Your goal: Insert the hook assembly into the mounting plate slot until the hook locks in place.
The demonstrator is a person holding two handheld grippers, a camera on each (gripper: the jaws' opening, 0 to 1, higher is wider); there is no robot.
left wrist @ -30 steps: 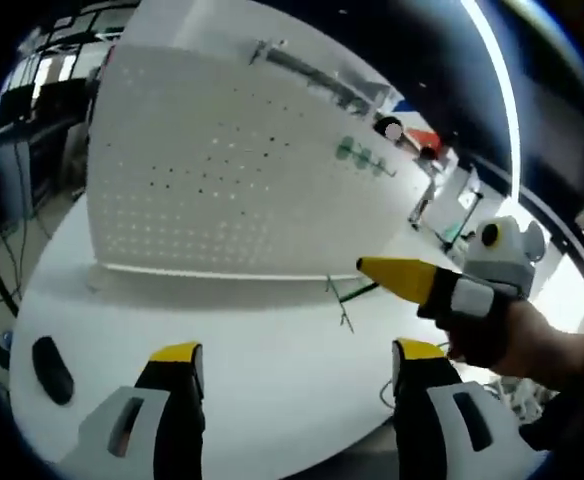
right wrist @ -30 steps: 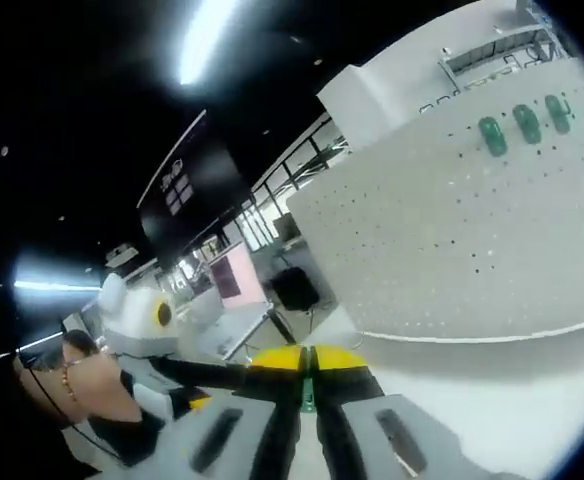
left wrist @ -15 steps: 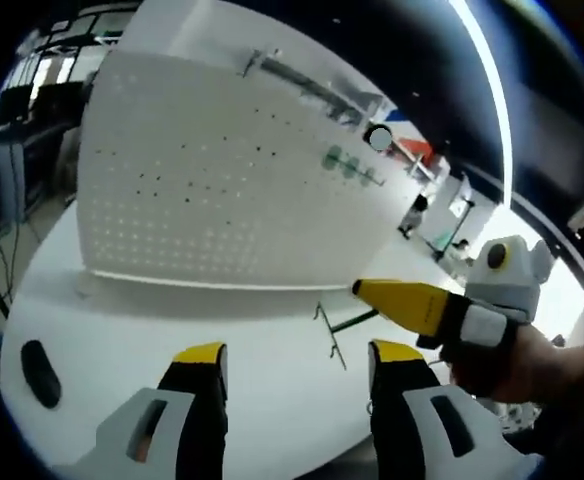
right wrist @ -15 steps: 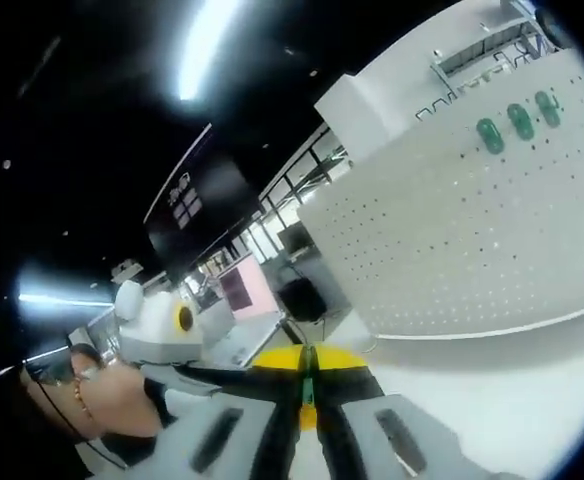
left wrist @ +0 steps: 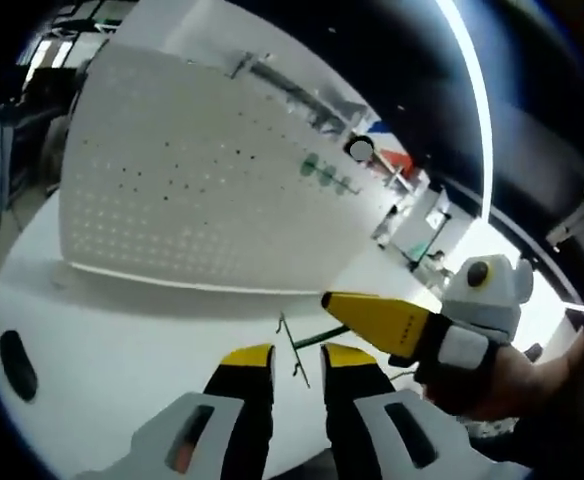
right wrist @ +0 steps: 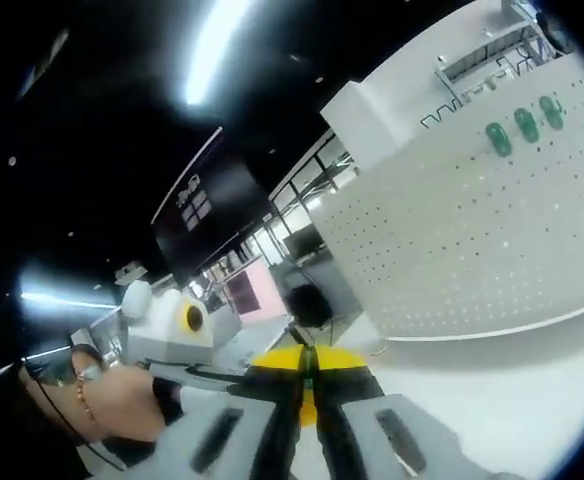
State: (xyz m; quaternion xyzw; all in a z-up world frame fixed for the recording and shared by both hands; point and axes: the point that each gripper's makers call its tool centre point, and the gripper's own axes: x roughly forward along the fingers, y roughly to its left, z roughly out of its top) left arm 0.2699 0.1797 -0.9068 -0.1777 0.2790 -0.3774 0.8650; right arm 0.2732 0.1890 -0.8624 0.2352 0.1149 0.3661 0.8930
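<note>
The right gripper (right wrist: pixel 307 372) pinched the green hook (left wrist: pixel 312 338) well short of the pegboard (left wrist: pixel 202 200) at 11 o'clock, while the left gripper (left wrist: pixel 297 362), nearly closed on nothing, risked knocking it askew.

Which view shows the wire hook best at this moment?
The left gripper view: the wire hook extends from the right gripper, its thin dark rod and bent end clear against the white table. In the right gripper view only a green sliver shows, pinched between that gripper's closed fingers.
</note>
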